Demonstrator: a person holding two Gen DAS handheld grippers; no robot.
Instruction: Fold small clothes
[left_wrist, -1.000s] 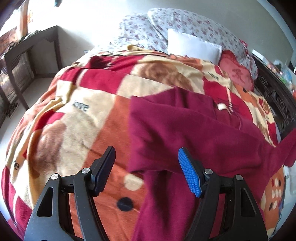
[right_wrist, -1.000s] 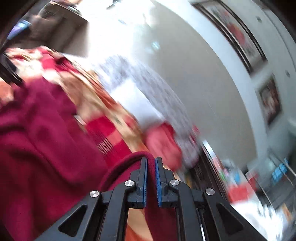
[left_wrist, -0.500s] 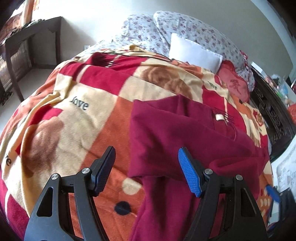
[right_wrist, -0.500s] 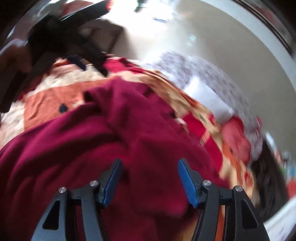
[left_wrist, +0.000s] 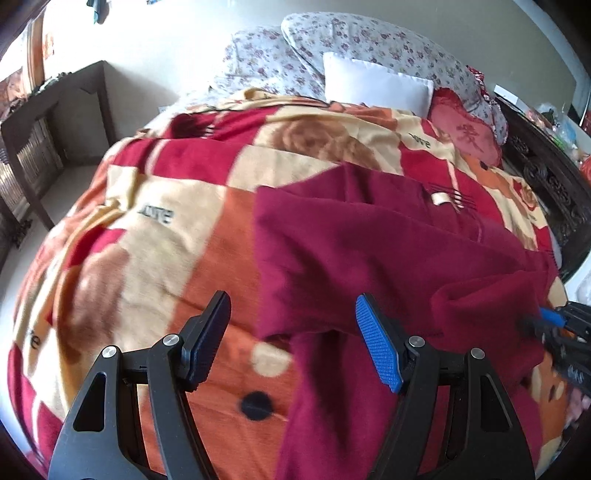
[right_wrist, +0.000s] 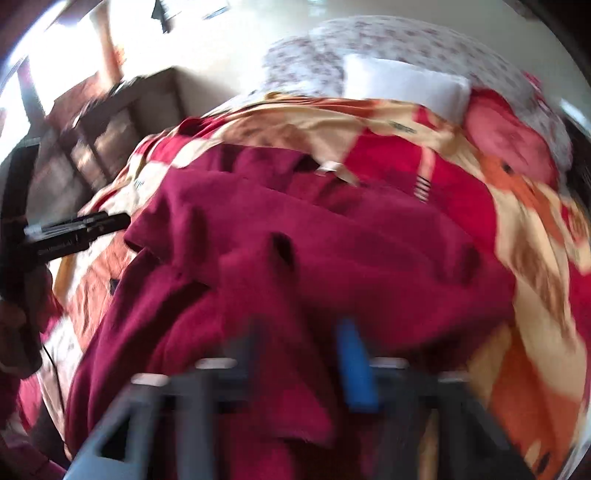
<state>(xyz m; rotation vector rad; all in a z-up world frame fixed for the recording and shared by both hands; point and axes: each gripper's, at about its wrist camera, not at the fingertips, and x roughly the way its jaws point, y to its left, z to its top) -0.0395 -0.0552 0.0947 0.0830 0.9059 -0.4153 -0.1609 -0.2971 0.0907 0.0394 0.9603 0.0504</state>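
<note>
The maroon garment (left_wrist: 369, 251) lies only partly folded on the bed (left_wrist: 147, 229): left claw (left_wrist: 291, 339) wide and empty above it, right claw (right_wrist: 306, 354) just closing on its bunched cloth.

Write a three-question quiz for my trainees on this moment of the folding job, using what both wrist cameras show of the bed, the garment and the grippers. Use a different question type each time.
1. True or false: the left gripper is clamped on the maroon garment.
2. What does the maroon garment lie on? A: a bare wooden table. B: a patterned blanket. C: a tiled floor.
3. Fill in: the garment's pale label lies toward the bed's ____ end.

Key
1. False: its jaws stand open, gripping nothing.
2. B.
3. pillow.
</note>
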